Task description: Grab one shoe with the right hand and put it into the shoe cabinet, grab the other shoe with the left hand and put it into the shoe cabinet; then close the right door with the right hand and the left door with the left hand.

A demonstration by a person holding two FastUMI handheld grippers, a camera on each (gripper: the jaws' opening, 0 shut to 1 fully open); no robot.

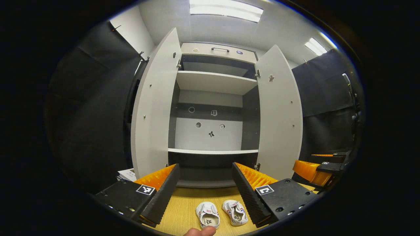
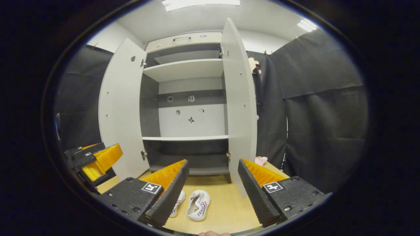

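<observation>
Both tongs hang above the wooden bench (image 1: 183,209), facing the open shoe cabinet (image 1: 213,82), and nothing is picked up yet. In the left gripper view the left tongs (image 1: 206,190) stand wide apart, empty, with the two small white shoes lying side by side on the bench right below the gap. The left shoe (image 1: 208,214) sits almost dead centre between the fingers; the right shoe (image 1: 235,212) lies just beside it, close under the right-hand finger.

Over in the right gripper view the right tongs (image 2: 213,188) are spread open too, holding nothing. The right shoe (image 2: 198,205) lies below and a touch left of the gap's centre, while the other one (image 2: 177,199) is half tucked behind the left-hand finger.

Both shoes point their toes toward the cabinet, so their long axes run roughly along the fingers; closing across the width looks like the natural grip. By my reading the right tongs are the nearer ones to the right shoe, which suits the task's opening move: drop down, nudge slightly left, and clamp.

Cabinet doors, left door (image 1: 152,111) and right door (image 1: 279,111), are swung fully open, shelves bare and waiting
</observation>
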